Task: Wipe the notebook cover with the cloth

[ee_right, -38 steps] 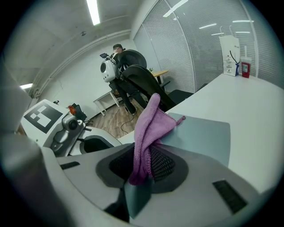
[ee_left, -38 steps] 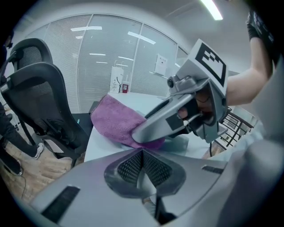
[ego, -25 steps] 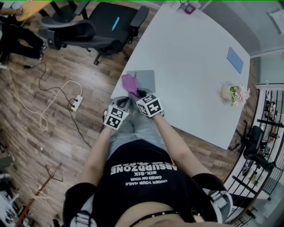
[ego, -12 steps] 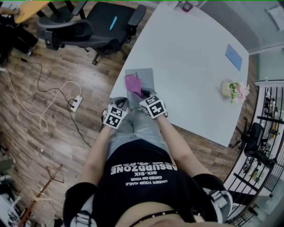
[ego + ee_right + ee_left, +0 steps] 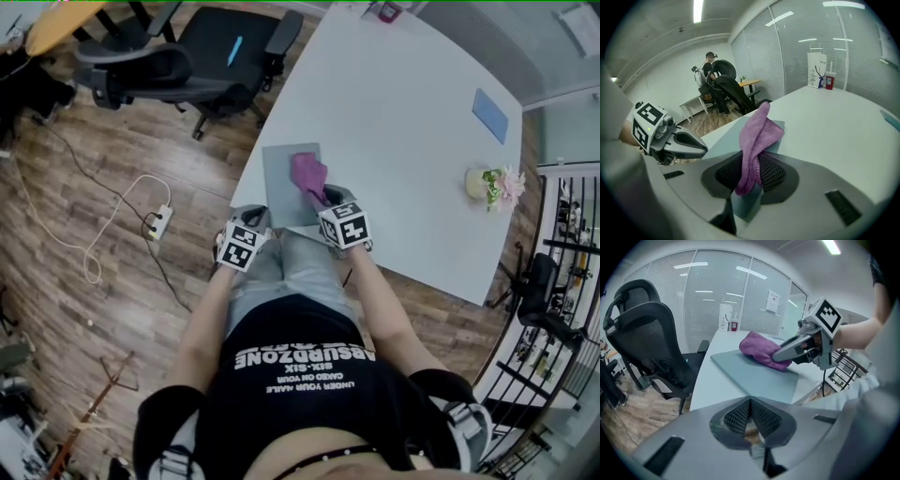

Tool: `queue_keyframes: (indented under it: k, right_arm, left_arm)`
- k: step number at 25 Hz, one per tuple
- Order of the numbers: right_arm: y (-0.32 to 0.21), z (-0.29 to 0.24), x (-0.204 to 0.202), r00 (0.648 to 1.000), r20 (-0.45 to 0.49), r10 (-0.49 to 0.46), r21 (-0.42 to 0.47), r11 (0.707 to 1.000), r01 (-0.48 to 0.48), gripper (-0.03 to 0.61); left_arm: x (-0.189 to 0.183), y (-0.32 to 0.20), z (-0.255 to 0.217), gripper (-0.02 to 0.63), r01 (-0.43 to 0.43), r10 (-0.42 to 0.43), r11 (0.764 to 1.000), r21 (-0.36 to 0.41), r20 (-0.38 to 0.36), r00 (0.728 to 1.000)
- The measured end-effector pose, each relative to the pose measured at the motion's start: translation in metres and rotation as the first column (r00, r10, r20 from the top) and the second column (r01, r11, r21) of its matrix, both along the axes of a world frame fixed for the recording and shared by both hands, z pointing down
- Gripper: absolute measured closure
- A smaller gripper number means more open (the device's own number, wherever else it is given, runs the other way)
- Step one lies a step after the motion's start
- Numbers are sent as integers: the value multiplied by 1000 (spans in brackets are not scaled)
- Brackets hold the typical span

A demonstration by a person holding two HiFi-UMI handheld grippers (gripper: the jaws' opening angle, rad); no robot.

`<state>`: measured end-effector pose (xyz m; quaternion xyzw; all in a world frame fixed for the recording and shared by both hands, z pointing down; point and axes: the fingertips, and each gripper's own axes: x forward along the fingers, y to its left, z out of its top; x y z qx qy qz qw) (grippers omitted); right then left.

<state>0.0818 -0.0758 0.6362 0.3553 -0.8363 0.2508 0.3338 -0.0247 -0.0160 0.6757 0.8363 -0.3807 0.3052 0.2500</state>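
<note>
Cloth (image 5: 757, 133) on notebook (image 5: 754, 376), tight in right hand-held gripper (image 5: 750, 172); left hand-held gripper (image 5: 750, 417) seemingly clenched.

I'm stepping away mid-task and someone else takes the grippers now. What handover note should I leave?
Left gripper: shut, empty, off the white table's near edge, beside the flat grey notebook.
Right gripper: shut on the purple microfibre cloth, which rests on the notebook cover.
Notebook lies at the table's near left corner; cloth on its right half.
Done: cloth grasped and on the cover.
Left: wiping across the cover; how much is already wiped cannot be told.
</note>
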Motion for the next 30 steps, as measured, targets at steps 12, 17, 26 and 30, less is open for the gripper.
queue_keyframes:
  k: [12, 17, 26, 30]
  right_arm:
    - [11, 1, 26, 997, -58, 58, 41, 998, -56, 477]
    - [27, 1, 33, 996, -48, 74, 23, 997, -72, 477]
    - [54, 4, 40, 992, -5, 129, -25, 991, -129, 477]
    - [53, 4, 37, 992, 11, 129, -54, 990, -129, 479]
  left_arm:
    - [-1, 0, 1, 597, 15, -15, 1000, 13, 1, 1000]
    - [0, 1, 2, 597, 16, -16, 1000, 15, 10, 1000]
    - [-1, 0, 2, 597, 35, -35, 999, 13, 3, 999]
    - [-2, 0, 1, 597, 42, -42, 999, 12, -3, 999]
